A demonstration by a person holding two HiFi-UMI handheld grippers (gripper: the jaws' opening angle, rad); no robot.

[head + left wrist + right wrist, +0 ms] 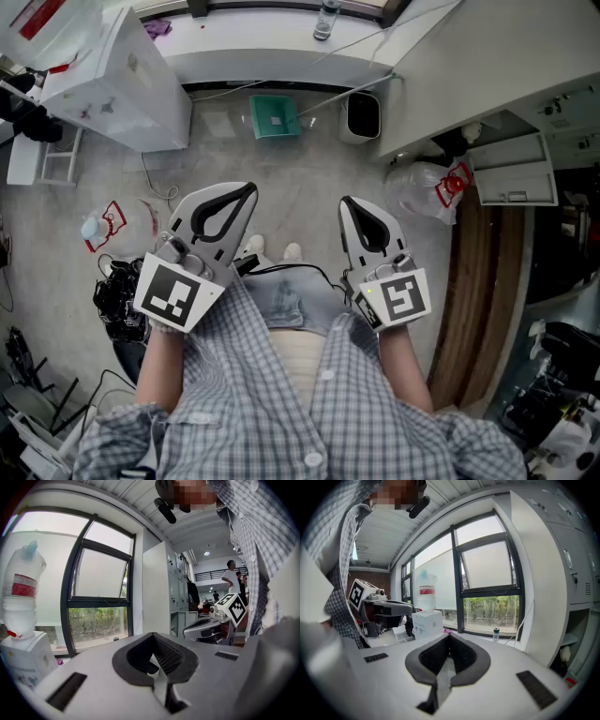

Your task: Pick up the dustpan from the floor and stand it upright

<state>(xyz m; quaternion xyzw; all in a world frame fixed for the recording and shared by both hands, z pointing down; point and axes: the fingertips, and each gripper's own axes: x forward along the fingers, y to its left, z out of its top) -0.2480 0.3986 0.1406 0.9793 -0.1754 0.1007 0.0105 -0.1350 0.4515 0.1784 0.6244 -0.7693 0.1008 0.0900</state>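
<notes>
The green dustpan (275,116) lies flat on the floor by the far wall, under the window sill, and shows only in the head view. Both grippers hang in front of the person's body, well short of it. My left gripper (247,192) has its jaws closed tip to tip with nothing between them, which the left gripper view (152,635) confirms. My right gripper (348,202) is shut and empty too, its dark pads meeting in the right gripper view (450,635). Both point toward the window, slightly downward.
A white water dispenser (127,80) stands at the far left, and a small bin (362,114) sits right of the dustpan. A white cabinet (487,66) and a plastic bag (427,187) are at the right. Cables, another bag (108,225) and black gear (120,295) lie left.
</notes>
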